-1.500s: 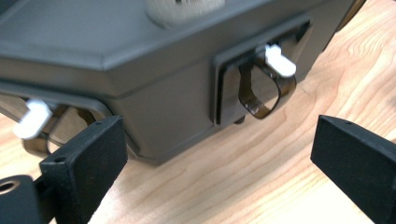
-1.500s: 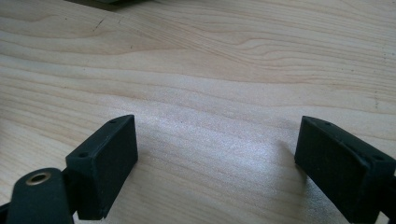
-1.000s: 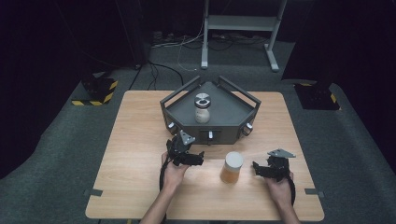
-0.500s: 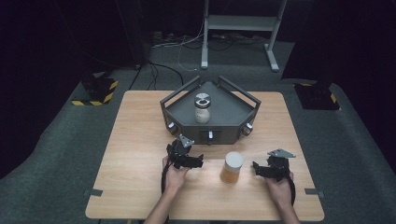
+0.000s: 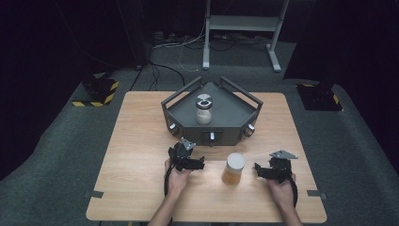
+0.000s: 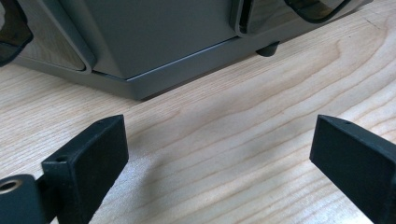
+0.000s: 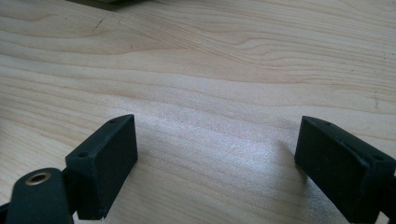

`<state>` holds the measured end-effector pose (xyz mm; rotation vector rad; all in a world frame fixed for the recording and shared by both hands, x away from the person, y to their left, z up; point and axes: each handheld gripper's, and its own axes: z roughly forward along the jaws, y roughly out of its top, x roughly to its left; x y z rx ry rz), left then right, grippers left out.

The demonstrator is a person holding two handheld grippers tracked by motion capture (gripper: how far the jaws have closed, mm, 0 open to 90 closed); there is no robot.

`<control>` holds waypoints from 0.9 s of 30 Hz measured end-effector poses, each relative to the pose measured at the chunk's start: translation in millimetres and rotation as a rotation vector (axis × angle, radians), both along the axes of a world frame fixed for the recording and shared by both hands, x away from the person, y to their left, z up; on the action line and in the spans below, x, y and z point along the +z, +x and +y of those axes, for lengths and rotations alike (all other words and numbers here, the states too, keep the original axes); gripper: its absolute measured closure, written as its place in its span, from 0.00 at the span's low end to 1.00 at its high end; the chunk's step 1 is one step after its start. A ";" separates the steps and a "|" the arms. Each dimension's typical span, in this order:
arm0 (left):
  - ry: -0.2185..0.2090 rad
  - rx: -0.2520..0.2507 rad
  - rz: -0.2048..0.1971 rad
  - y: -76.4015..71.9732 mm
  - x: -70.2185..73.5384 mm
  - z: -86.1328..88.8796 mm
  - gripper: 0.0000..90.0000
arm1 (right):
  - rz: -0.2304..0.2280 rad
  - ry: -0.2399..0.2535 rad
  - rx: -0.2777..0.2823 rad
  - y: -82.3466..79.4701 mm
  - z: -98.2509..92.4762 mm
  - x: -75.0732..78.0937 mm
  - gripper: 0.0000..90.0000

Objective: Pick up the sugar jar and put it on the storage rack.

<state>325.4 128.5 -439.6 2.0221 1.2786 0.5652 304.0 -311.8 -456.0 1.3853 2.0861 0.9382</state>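
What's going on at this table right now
A person sits at a wooden table with a two-jaw gripper in each hand. The left gripper and right gripper are both open and empty, low over the wood on either side of a white-lidded jar. A second jar stands in the grey tray behind.

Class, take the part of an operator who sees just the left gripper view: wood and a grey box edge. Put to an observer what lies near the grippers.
Operator: Is any jar on the table?
Observer: Yes, an amber jar with a pale lid stands between the left gripper and the right gripper.
Operator: Is the right gripper holding anything?
Observer: No, it is open over bare table.
Operator: Is anything on the grey box?
Observer: A second jar stands on the grey box.
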 end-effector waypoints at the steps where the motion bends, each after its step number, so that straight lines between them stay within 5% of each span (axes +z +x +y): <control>1: 0.000 0.000 0.000 0.0 0.0 0.0 0.05 | 0.000 0.000 0.000 0.0 0.0 0.0 0.14; 27: 0.007 0.001 0.006 4.3 -13.2 -2.8 0.04 | 0.000 -0.002 -0.001 -0.2 0.5 0.0 0.14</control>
